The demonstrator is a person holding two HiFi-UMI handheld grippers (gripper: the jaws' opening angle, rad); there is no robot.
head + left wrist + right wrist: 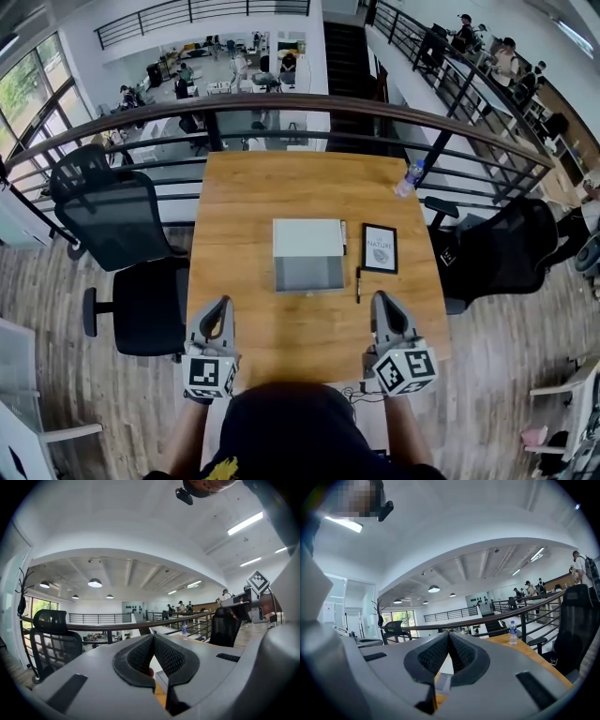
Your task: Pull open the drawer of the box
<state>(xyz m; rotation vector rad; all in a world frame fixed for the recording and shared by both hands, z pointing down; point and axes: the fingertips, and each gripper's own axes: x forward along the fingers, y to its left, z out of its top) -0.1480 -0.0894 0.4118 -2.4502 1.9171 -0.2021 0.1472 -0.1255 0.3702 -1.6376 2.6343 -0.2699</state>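
Observation:
A flat white box lies in the middle of the wooden table, its grey drawer end facing me. Both grippers hover over the table's near edge, short of the box and not touching it. My left gripper is to the box's lower left and my right gripper to its lower right. In the left gripper view the left gripper has its jaws closed tip to tip with nothing between them. The right gripper looks the same in its own view. Both point level, towards the railing.
A black framed card and a pen lie right of the box. A water bottle stands at the far right corner. Black office chairs flank the table. A railing runs behind it.

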